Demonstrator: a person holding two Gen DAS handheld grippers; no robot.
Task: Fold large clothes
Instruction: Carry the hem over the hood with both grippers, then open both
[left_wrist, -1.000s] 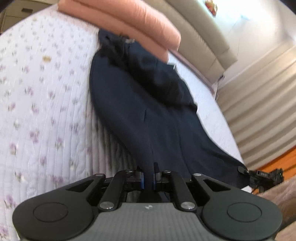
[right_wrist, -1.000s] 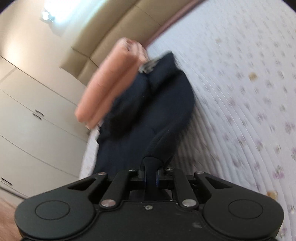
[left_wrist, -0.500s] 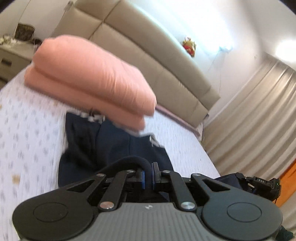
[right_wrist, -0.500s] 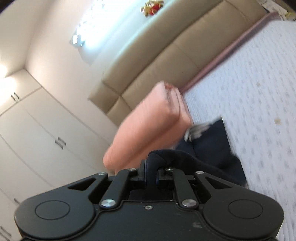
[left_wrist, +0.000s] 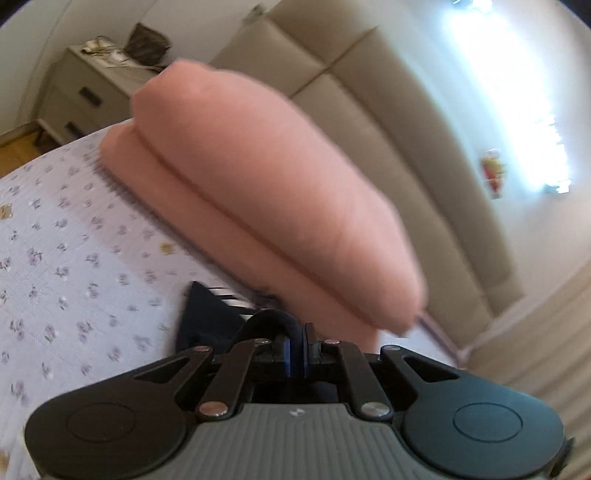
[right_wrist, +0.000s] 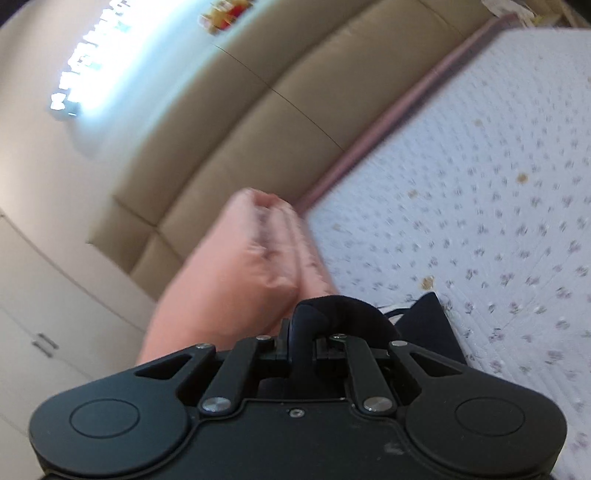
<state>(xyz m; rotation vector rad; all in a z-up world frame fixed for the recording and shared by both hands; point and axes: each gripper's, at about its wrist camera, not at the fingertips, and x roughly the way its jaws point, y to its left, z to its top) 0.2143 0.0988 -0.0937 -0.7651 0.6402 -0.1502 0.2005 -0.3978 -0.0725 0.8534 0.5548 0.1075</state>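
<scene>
1. Left wrist view: left gripper (left_wrist: 295, 349) fingers clamp a fold of the navy garment (left_wrist: 210, 314), which drapes below them onto the bed (left_wrist: 74, 240).
2. Right gripper (right_wrist: 301, 339) fingers pinch the same garment; pink pillows (right_wrist: 236, 280) lie just beyond.

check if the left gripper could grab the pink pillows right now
Probably not. The left gripper is shut on a fold of the navy garment, so its jaws are occupied. The pink pillows lie just ahead with nothing between, but it would have to let go first.
</scene>
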